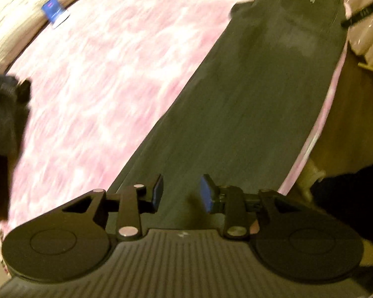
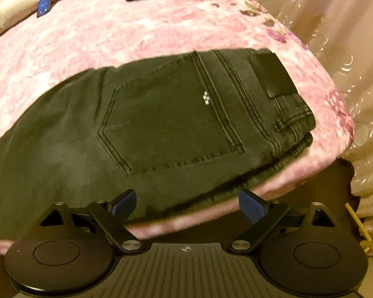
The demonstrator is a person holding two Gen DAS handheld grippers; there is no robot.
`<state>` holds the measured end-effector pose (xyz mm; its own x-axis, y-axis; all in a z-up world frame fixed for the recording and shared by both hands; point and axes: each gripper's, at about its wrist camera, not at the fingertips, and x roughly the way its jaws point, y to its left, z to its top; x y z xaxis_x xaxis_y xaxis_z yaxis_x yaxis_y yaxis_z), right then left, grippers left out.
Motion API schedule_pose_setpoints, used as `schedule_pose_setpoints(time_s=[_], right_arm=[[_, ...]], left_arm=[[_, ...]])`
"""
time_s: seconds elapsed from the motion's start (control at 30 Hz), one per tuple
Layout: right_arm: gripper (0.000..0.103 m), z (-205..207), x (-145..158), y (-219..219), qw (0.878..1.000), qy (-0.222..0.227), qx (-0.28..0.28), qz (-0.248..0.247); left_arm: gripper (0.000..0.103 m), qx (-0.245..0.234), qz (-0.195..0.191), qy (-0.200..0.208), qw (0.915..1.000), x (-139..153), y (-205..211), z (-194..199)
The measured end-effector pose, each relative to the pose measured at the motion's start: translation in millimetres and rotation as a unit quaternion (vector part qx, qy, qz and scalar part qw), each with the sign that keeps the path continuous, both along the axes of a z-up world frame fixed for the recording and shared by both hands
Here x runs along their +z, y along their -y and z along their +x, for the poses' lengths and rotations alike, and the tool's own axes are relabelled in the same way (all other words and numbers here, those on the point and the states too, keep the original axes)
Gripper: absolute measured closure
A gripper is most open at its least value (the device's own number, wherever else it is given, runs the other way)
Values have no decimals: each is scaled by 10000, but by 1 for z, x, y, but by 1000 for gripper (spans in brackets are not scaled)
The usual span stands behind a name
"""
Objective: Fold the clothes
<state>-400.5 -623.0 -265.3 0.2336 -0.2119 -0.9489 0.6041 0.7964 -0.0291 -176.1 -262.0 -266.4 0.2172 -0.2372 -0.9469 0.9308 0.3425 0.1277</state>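
**Jeans lie long on the bed**

While the left gripper (image 1: 180,195) hangs over the leg end with jaws partly open and empty, the jeans (image 2: 161,124) lie leg on leg along the bed (image 2: 136,37) edge. Denim looks heavy, soft; take hem and waistband. Right gripper (image 2: 187,206) wide, empty. Room behind.

Pink floral bedspread (image 2: 136,37), pale patterned curtain (image 2: 335,24) alongside, dark wooden floor (image 1: 348,124), warm dim light.

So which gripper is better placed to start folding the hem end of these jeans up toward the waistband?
Probably the left gripper: its open jaws hover over the leg end of the dark grey denim jeans. The right gripper sits at the waistband.
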Motion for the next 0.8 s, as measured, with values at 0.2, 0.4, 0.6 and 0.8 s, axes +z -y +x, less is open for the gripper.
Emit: schedule_pose_setpoints(time_s=[0.2,0.4,0.6,0.8], right_arm=[[11,-15,1,17,9997,12,34,236],[11,-25,3,31,9992,34,82,385],[11,-10,10,1,9977,284,541,298],[11,37,25,-149,9595,1040,2616,-132]], left_arm=[[69,-9,-22,-23,10000,11,40,-37],[64,205,88,-15,9998,15,43,-58],[40,600,102,90,9981,24,6,-60],[18,1351,189,61,9906,13,-100,-34]])
